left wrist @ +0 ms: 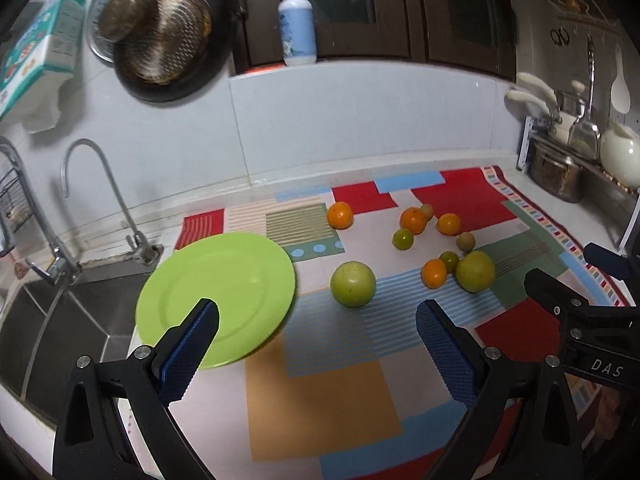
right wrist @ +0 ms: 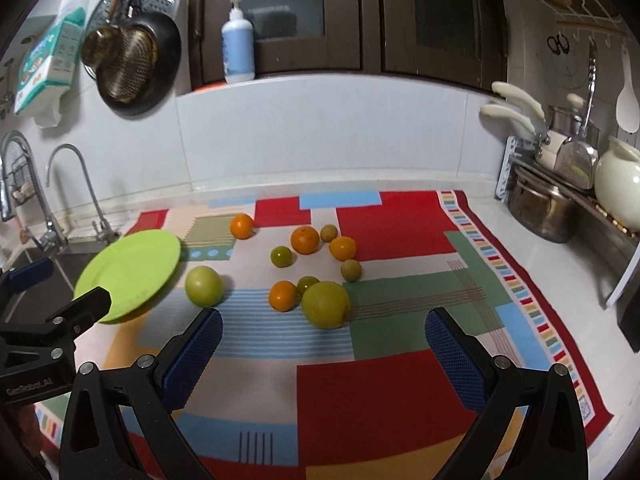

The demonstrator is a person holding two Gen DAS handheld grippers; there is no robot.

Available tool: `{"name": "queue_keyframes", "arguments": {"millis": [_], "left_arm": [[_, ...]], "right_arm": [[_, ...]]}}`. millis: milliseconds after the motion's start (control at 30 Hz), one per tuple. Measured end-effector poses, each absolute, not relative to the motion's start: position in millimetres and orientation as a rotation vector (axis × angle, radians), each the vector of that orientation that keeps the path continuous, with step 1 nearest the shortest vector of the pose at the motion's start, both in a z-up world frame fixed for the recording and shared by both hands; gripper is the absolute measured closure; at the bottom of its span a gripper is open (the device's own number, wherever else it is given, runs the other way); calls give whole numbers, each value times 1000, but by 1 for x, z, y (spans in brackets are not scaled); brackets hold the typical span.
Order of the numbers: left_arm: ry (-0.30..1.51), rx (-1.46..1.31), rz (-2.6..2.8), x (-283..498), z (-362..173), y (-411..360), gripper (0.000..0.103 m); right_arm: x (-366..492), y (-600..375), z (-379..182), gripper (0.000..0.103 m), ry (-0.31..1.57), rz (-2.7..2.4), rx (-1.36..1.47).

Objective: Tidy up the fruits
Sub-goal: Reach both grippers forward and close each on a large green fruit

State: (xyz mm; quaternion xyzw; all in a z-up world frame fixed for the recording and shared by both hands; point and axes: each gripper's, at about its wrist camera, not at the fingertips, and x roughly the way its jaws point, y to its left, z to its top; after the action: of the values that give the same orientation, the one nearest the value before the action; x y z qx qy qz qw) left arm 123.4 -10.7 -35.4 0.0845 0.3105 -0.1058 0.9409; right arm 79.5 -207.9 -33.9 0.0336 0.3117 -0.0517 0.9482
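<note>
Both the left gripper (left wrist: 316, 320) and right gripper (right wrist: 324, 330) hover wide apart and empty above the cloth-covered surface (right wrist: 400, 380), where the fruits (right wrist: 326, 304) lie scattered beside the empty green plate (left wrist: 224, 280), probably their destination.

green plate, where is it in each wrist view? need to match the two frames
Left wrist: green plate is left of centre, low, partly behind the left gripper's left finger, beside the sink.
Right wrist: green plate sits at the left edge, mid-height, behind the left gripper.
Shared landmark: the big green fruit just right of the plate in both views.
</note>
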Motion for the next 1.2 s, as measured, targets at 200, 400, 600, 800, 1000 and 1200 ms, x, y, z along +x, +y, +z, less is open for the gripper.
{"name": "queue_keyframes", "arguments": {"millis": [200, 400, 600, 800, 1000, 1200], "left_arm": [[690, 190, -260, 159, -56, -20, 8], [748, 197, -293, 192, -78, -28, 13], [814, 196, -326, 214, -101, -36, 17], [861, 203, -357, 232, -116, -44, 26], [888, 190, -380, 246, -122, -50, 35], [927, 160, -404, 254, -129, -55, 45]], "right_arm": [[109, -211, -53, 3, 700, -123, 74], [138, -215, -73, 10, 761, -130, 66], [161, -219, -97, 19, 833, -124, 84], [175, -221, -116, 31, 893, -101, 99], [186, -224, -124, 39, 919, -82, 112], [191, -227, -125, 50, 930, -68, 128]]}}
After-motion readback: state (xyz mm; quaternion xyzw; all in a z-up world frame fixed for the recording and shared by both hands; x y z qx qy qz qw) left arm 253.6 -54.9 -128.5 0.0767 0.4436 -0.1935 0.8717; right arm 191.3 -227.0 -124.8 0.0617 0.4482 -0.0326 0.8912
